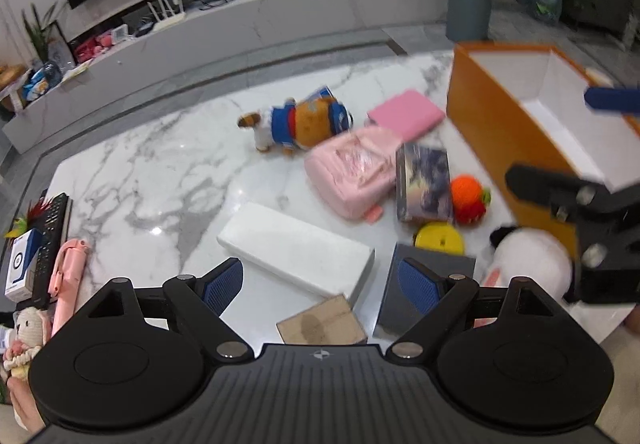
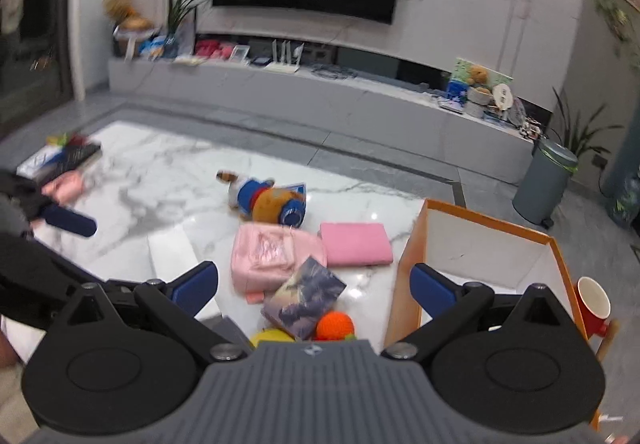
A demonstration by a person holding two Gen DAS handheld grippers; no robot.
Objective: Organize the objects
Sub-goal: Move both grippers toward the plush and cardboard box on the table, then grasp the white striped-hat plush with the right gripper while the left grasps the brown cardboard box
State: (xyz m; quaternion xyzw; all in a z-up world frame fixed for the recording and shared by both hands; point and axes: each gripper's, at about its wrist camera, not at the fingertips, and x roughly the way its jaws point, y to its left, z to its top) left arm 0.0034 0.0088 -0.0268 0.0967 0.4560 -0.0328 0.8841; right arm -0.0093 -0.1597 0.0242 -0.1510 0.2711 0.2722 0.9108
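Observation:
On the marble table (image 1: 152, 171) lie a plush dog (image 1: 298, 121), a pink backpack (image 1: 352, 171), a pink box (image 1: 406, 113), a picture book (image 1: 424, 183), an orange knitted toy (image 1: 468, 197), a yellow disc (image 1: 440, 238), a white long box (image 1: 296, 252), a dark box (image 1: 432, 292), a cardboard piece (image 1: 322, 322) and a white plush (image 1: 528, 264). An orange box with a white inside (image 1: 520, 115) stands at the right and looks empty. My left gripper (image 1: 322, 282) is open above the white box. My right gripper (image 2: 314, 284) is open above the book (image 2: 304, 298) and beside the orange box (image 2: 488, 244).
A remote and small items (image 1: 48, 236) lie at the table's left edge, with a pink tool (image 1: 66, 272). A red cup (image 2: 594, 306) stands right of the orange box. A TV console (image 2: 320, 91) and a grey bin (image 2: 546, 181) stand beyond the table.

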